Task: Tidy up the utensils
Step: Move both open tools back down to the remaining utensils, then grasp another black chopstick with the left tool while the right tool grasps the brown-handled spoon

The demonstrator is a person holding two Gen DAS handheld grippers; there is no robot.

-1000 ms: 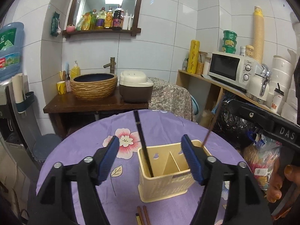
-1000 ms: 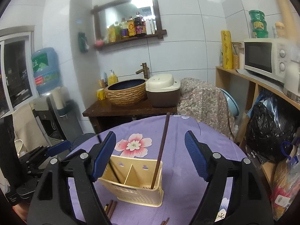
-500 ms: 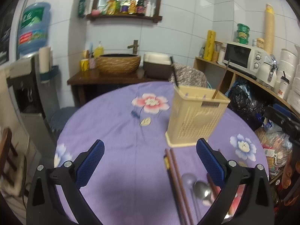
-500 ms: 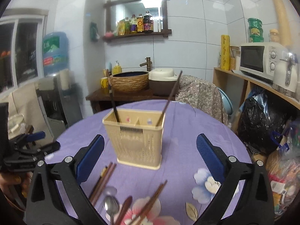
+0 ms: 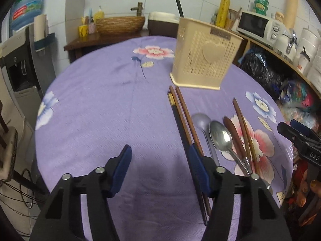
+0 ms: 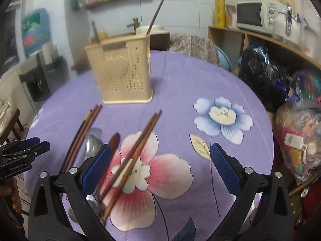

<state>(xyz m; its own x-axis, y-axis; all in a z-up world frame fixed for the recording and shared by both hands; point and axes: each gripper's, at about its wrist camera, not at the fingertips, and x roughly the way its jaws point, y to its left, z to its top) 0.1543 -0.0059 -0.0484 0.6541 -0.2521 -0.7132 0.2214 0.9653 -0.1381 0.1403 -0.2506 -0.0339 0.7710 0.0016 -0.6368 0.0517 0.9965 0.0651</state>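
Wooden chopsticks (image 6: 132, 156) lie on the bench (image 5: 90, 104): light, stiff, likely to roll, best pinched mid-length. Both grippers, left (image 5: 160, 169) and right (image 6: 160, 169), hold jaws wide, empty.

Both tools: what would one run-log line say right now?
left tool open, empty | right tool open, empty | chopsticks, spoons on table | holder upright

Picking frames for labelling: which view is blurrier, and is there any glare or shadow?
Right wrist view: cream utensil holder and background smeared by motion blur. Left wrist view: sharper, with glare on the metal spoon and a shadow on the purple tablecloth between the left hand-held gripper's fingers.
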